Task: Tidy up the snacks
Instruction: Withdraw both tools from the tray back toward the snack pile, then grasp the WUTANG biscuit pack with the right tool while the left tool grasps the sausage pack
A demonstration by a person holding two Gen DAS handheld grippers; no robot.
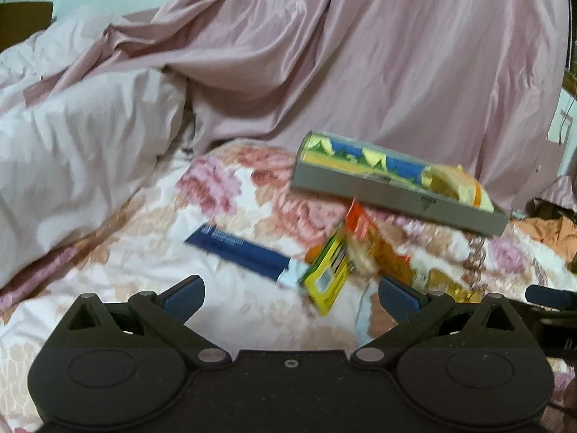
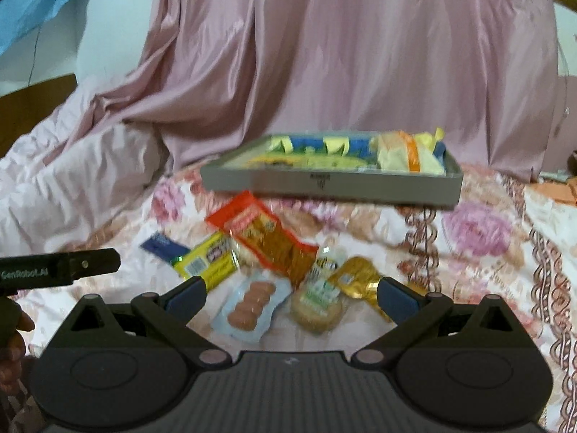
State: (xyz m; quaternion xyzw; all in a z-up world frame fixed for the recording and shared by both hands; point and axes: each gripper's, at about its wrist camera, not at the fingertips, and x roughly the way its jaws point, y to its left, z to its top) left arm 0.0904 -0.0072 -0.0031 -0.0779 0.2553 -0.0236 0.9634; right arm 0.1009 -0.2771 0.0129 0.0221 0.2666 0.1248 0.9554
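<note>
On flowered bedspread [image 2: 479,238] before grey tray [image 2: 324,182], lying loose: crinkly orange-red foil snack packet [image 2: 267,238], probably light, slippery and crushable, best pinched by sealed end; hovering above, left gripper [image 1: 291,294] and right gripper [image 2: 291,294], both spread apart, holding nothing.

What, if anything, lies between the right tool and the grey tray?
The loose snacks. The red-orange packet, sausage pack and round cracker pack lie on the floral bedspread between the open right tool and the grey tray. Nothing taller blocks the way.
</note>
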